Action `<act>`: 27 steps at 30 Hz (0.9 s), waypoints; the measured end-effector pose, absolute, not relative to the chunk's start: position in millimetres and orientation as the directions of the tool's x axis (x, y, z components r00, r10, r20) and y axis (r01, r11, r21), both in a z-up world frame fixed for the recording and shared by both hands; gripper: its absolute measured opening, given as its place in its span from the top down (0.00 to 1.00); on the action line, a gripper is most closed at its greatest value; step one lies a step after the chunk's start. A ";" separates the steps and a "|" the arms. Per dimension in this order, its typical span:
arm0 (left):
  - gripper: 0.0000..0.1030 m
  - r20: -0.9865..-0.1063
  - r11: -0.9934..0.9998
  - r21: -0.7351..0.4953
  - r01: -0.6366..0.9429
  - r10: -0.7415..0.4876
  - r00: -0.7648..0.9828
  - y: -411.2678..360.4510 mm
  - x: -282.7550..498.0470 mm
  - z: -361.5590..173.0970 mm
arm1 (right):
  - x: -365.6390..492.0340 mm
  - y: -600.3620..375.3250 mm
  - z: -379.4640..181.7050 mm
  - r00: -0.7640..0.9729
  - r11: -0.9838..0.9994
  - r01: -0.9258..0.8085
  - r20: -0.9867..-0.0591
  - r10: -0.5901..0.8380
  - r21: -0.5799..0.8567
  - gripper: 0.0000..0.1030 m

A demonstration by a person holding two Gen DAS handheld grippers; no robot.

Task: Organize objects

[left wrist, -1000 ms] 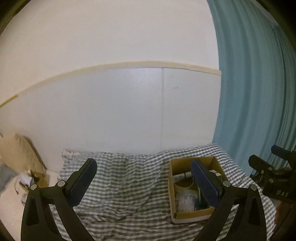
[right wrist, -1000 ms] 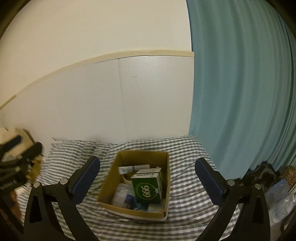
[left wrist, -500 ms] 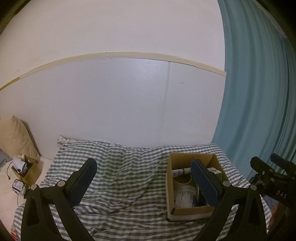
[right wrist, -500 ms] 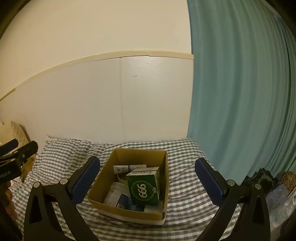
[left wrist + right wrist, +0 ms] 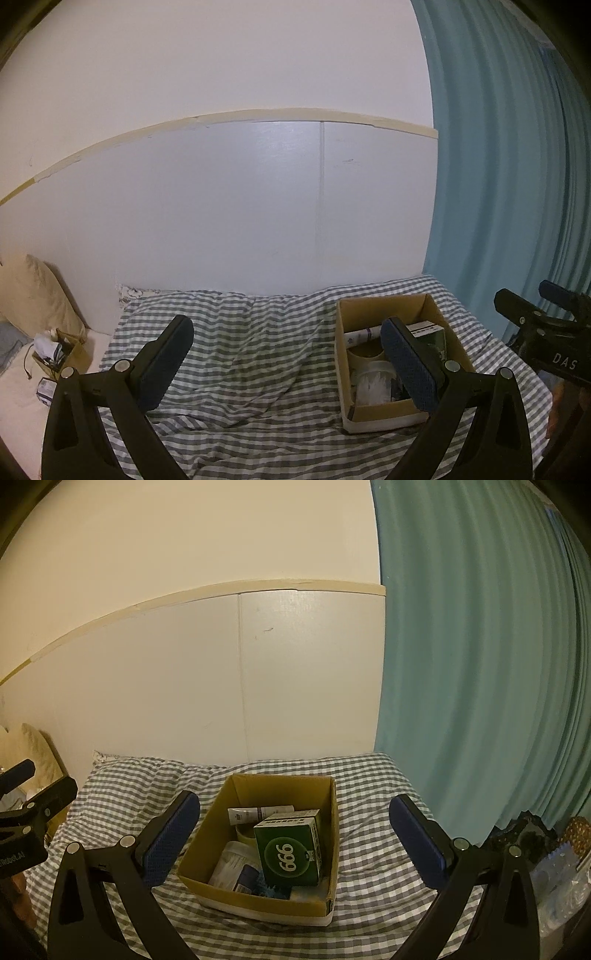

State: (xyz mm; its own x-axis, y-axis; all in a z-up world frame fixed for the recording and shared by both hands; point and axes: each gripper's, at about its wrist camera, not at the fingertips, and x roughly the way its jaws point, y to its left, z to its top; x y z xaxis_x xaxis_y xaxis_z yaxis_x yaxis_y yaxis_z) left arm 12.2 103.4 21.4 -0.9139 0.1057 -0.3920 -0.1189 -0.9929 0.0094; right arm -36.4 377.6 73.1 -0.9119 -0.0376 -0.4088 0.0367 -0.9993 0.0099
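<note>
Both pairs of jaws stand wide apart and hold nothing. The right gripper (image 5: 293, 843) hangs above the open brown cardboard box (image 5: 334, 812), its blue-padded fingers (image 5: 171, 840) framing the box on either side, probably so it can reach straight in. Inside the box a green carton printed 666 (image 5: 290, 847) stands upright, with a white tube (image 5: 258, 814) lying behind it and a clear plastic container (image 5: 371, 382) beside it. The left gripper (image 5: 288, 365) hovers to the box's left, over bare grey-and-white checked bedcover (image 5: 240, 354), likely where sorted items will go.
</note>
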 end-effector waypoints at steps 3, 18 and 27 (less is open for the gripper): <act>0.00 -0.398 -0.993 -0.007 -0.118 0.111 -0.911 100.6 11.2 21.1 | -36.9 379.9 74.0 -0.911 -0.999 0.039 -0.410 -0.044 0.019 0.00; 0.00 -0.405 -0.993 -0.002 -0.114 0.105 -0.908 101.6 11.8 19.6 | -39.6 376.5 70.0 -0.903 -0.999 0.043 -0.427 -0.041 0.005 0.00; 0.00 -0.415 -0.994 0.004 -0.107 0.096 -0.905 99.4 11.5 19.1 | -39.4 373.7 67.8 -0.901 -0.999 0.043 -0.433 -0.037 -0.003 0.00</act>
